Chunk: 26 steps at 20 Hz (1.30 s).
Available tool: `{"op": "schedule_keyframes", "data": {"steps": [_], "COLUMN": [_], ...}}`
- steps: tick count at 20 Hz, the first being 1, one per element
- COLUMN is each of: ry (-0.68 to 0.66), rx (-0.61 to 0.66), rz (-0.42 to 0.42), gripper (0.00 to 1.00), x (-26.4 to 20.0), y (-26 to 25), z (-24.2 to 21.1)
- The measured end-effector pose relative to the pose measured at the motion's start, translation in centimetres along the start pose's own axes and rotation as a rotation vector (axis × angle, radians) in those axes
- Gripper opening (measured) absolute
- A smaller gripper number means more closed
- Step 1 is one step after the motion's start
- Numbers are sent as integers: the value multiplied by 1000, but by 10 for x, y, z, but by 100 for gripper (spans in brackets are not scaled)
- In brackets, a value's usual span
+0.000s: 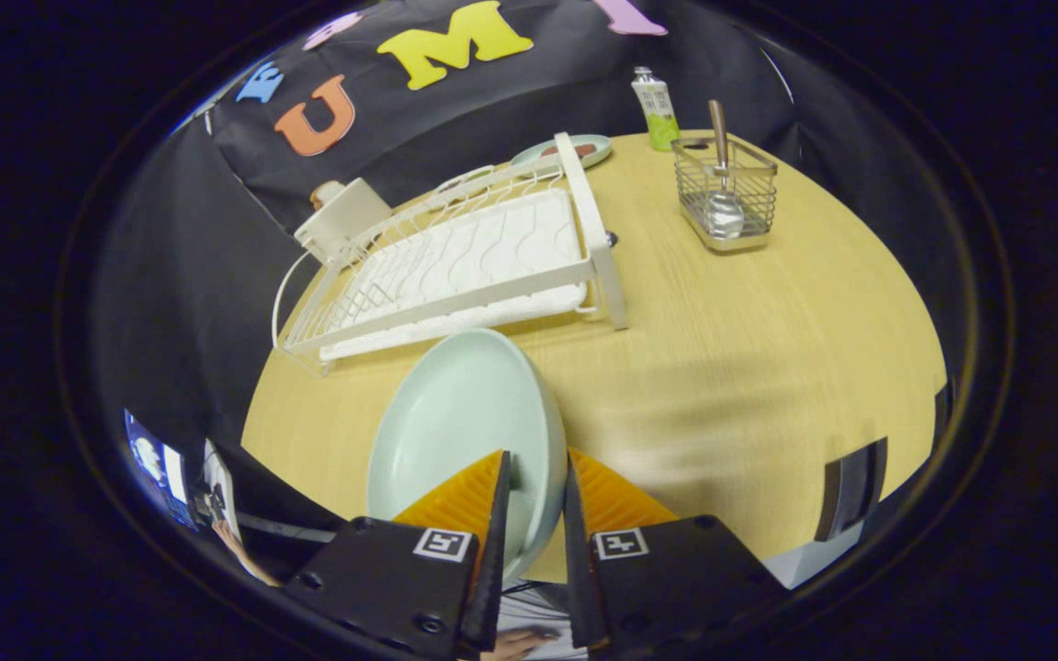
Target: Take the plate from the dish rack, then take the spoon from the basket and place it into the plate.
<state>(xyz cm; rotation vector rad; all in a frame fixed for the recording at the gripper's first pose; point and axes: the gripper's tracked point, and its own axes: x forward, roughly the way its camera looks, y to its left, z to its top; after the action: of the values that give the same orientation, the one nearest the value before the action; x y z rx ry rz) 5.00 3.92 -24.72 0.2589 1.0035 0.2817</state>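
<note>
My gripper (536, 470) is shut on the rim of a pale green plate (455, 422), which stands on edge, tilted, above the near part of the wooden table (731, 367). Just beyond the plate lies the white dish rack (455, 266), with no dishes in it. Farther off, to the right of the rack, a wire basket (725, 195) holds a spoon (722, 184) standing upright, bowl down, its handle sticking out of the top.
A second plate (561, 152) lies flat behind the rack at the table's far edge. A small green and white bottle (657, 110) stands next to the basket. A white box-like object (343, 217) sits at the rack's far left corner.
</note>
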Motion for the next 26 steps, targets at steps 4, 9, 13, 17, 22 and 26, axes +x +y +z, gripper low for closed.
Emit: {"op": "schedule_keyframes", "data": {"steps": [4,9,13,17,22,26], "ry": [-1,-62,-249,-402,-490,-540], "rx": [-6,-45,-131,-204,-214,-235], "rz": [-59,-87,-59,-161,-210,-270], "gripper": [36,33,71,98,99,99], "x": [7,-2,-39,-70,-100,-115], "y": [-18,-25,-19,-38,-72,-108], "z": [1,11,41,76,115,165]}}
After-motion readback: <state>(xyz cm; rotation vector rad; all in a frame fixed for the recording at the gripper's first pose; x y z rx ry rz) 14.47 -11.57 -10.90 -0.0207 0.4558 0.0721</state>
